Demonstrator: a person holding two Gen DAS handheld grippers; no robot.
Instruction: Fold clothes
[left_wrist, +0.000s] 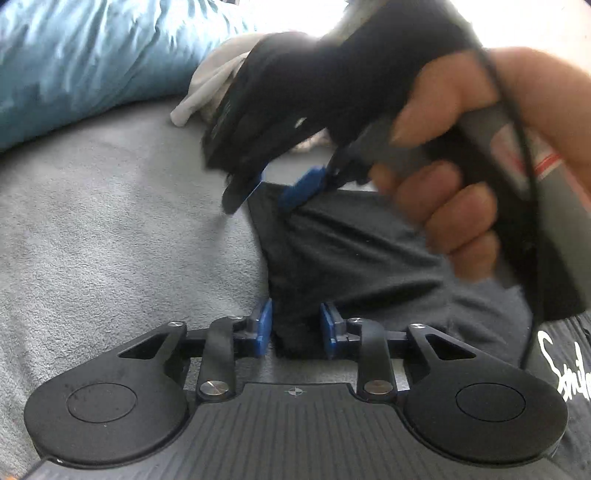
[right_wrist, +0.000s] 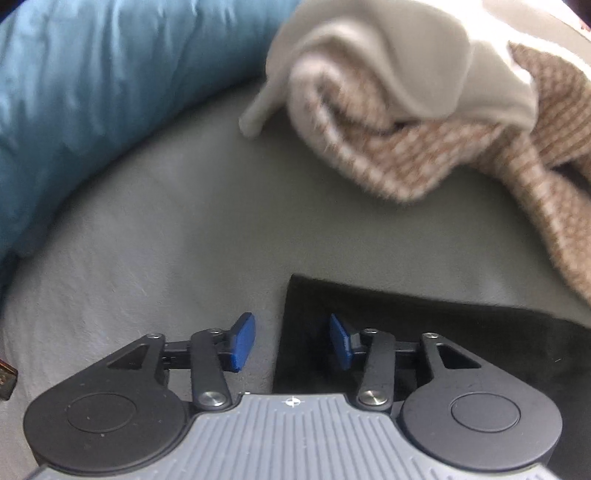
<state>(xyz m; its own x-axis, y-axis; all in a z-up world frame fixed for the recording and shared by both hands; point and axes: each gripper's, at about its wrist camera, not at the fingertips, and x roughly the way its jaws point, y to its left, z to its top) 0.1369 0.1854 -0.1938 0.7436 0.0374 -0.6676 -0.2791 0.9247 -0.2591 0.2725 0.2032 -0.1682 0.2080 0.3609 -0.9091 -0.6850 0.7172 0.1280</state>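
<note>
on the grey bed (left_wrist: 92, 221) lies the black cloth (left_wrist: 351, 251). the left hand-held gripper (left_wrist: 295, 328) pinches its near edge, likely to pin it for a fold. the right hand-held gripper (right_wrist: 291, 341) is spread over the cloth's corner, holding nothing. a beige clothes pile (right_wrist: 424, 129) and blue pillow (right_wrist: 92, 92) sit just behind.

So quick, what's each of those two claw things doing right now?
Left gripper: closed on a bunched edge of the black garment.
Right gripper: open, holding nothing; the garment's corner lies beneath it.
</note>
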